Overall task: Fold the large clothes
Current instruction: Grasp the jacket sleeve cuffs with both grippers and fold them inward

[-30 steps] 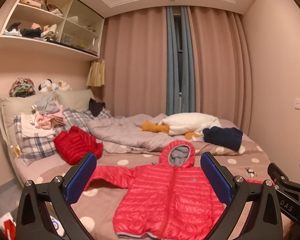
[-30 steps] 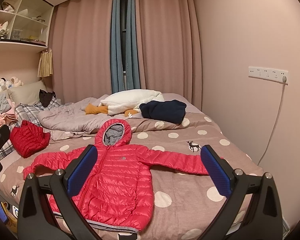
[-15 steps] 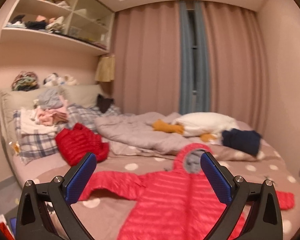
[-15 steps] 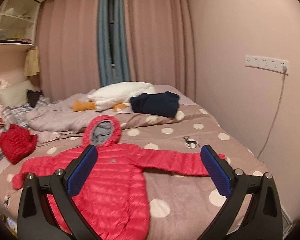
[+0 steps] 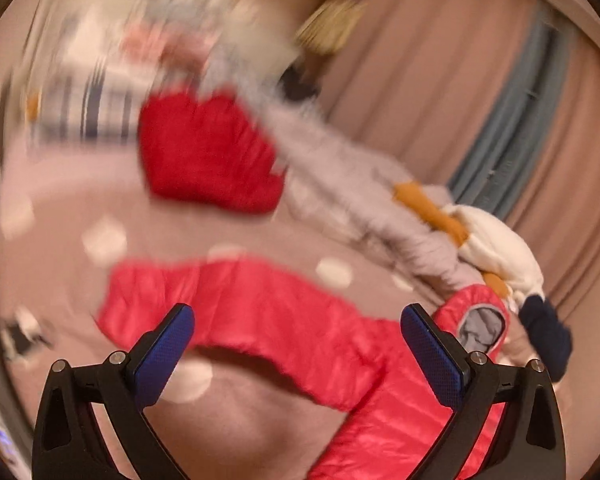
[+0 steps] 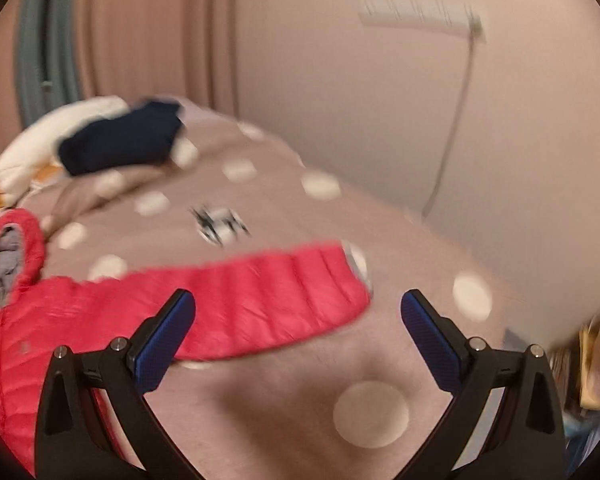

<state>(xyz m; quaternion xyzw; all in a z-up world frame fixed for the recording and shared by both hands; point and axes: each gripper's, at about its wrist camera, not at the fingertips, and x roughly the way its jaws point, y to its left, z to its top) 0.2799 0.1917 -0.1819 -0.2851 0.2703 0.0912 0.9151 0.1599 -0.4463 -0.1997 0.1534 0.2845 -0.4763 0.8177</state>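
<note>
Your left tongs (image 5: 296, 344) are spread wide and hold nothing. Your right tongs (image 6: 298, 332) are spread wide and empty too. The red jacket (image 5: 400, 360) lies flat on the bed (image 6: 260, 384), with both arms stretched out. One sleeve (image 5: 236, 300) sits just past your left tongs. The other sleeve (image 6: 268, 304) sits just past your right tongs. I think the next job is to grab the sleeve ends. Pinch each cuff deep, because the jacket is puffy, shiny and slippery. Its hood (image 6: 12, 256) has a soft gray lining. The bed cover looks soft, with pale round dots.
</note>
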